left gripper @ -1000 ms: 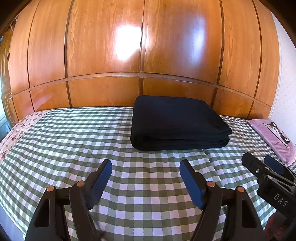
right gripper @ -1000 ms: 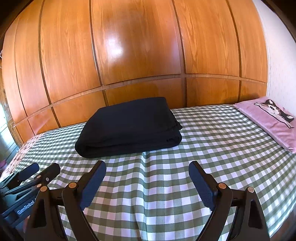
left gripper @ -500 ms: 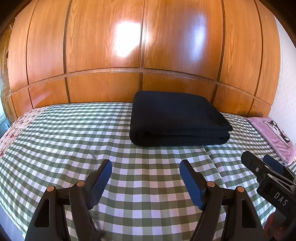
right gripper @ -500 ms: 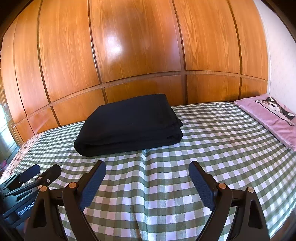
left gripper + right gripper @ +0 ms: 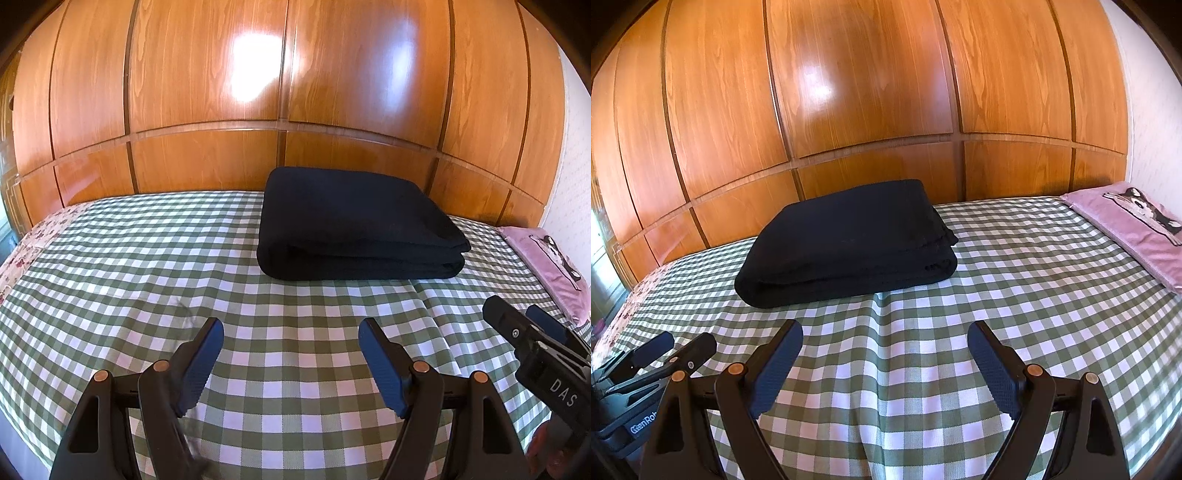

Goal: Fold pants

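Pants: dark pants (image 5: 354, 225), folded into a thick stack, lie centre-right in the left wrist view on the checked bedspread (image 5: 147, 258), near the wooden headboard (image 5: 207, 92).
Left gripper: left gripper (image 5: 291, 360) at lower centre, jaws wide apart, holding nothing.
Right gripper: right gripper (image 5: 885, 363) likewise wide, empty, above the bedspread.
Pillow: pink pillow (image 5: 1126, 225) at right edge.

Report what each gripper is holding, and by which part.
Nothing. The left gripper and right gripper are both open and empty, short of the folded black pants.
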Action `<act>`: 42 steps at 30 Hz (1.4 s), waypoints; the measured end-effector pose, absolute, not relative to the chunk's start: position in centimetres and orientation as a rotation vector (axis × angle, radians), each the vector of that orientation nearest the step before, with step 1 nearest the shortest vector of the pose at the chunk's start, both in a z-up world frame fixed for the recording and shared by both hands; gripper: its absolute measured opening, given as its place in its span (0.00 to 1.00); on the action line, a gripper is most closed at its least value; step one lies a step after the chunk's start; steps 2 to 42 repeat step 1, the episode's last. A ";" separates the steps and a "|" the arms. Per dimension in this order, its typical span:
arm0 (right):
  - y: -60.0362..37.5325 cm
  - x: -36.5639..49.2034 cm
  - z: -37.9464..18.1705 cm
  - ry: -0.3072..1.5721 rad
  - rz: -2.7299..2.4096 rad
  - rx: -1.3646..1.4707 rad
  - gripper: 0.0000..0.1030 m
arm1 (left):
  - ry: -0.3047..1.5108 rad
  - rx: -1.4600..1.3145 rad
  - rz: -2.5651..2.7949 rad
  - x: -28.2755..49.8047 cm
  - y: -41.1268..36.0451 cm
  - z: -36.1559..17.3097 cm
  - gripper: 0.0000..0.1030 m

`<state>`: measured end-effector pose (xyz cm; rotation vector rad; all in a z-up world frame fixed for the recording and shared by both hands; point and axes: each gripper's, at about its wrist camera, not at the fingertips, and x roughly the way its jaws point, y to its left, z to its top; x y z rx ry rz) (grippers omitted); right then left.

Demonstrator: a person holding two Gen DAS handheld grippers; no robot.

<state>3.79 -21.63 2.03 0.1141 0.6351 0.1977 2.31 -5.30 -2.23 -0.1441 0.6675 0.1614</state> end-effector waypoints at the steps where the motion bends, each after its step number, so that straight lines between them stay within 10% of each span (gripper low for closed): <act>1: -21.7 3.9 2.0 0.636 0.199 0.114 0.88 | 0.674 -0.145 0.162 2.5 -5.3 -2.3 0.75; 42: -21.7 3.9 2.0 0.636 0.199 0.114 0.88 | 0.674 -0.145 0.162 2.5 -5.3 -2.3 0.75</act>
